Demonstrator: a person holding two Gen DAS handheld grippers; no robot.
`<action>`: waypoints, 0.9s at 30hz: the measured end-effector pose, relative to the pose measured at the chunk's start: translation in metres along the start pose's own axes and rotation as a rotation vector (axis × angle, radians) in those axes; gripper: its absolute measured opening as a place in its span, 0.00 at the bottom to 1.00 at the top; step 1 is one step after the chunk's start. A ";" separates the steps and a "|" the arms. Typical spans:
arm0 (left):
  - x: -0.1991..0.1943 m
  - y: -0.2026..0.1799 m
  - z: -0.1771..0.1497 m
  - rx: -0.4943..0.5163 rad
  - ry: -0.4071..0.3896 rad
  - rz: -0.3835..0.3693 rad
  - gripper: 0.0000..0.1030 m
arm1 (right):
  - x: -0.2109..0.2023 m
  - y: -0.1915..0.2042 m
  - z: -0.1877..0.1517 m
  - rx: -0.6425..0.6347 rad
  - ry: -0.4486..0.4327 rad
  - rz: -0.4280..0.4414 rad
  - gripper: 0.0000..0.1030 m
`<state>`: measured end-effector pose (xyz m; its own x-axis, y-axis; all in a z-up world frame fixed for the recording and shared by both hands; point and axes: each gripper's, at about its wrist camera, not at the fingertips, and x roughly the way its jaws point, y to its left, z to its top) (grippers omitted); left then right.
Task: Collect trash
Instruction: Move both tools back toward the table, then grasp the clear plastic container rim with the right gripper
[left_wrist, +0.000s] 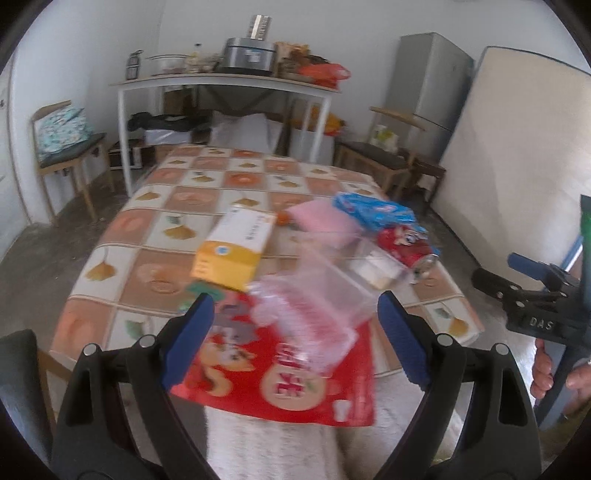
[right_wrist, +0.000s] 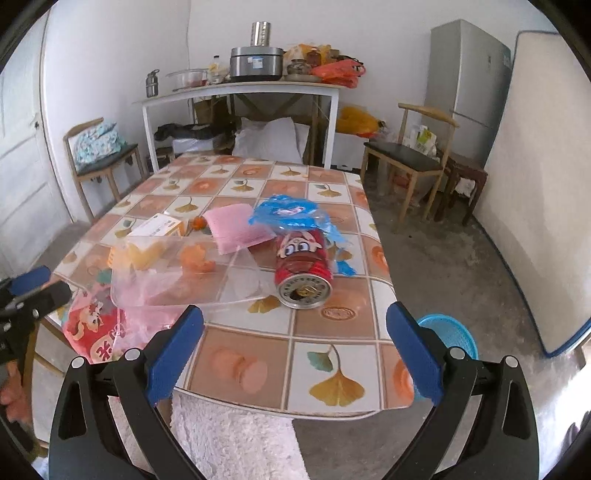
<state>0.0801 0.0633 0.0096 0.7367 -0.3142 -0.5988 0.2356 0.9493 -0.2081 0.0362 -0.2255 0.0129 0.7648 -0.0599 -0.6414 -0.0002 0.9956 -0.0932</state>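
Right wrist view: right gripper (right_wrist: 295, 354) gapes, holding nothing. Red drink can (right_wrist: 302, 267) lies at frame centre on the checked table (right_wrist: 258, 369), straight ahead, its opened end toward the tongs. Left gripper (left_wrist: 295, 328), likewise released, hangs over a clear plastic tray (left_wrist: 314, 295).

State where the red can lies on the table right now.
In the right wrist view the red can lies on its side near the table's right edge, open end toward the camera, against the blue wrapper.
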 end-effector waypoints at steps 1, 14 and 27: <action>0.001 0.004 0.000 -0.008 0.001 0.008 0.83 | 0.001 0.003 0.000 -0.014 -0.003 0.004 0.94; 0.014 0.034 -0.011 -0.069 0.023 -0.049 0.83 | 0.014 -0.007 -0.010 0.043 0.031 0.186 0.94; 0.023 0.042 -0.020 -0.047 0.006 -0.124 0.83 | 0.044 -0.001 0.001 0.219 0.104 0.465 0.93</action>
<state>0.0940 0.0956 -0.0283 0.7003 -0.4290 -0.5706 0.2942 0.9017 -0.3169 0.0705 -0.2292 -0.0146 0.6483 0.3962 -0.6502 -0.1811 0.9097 0.3738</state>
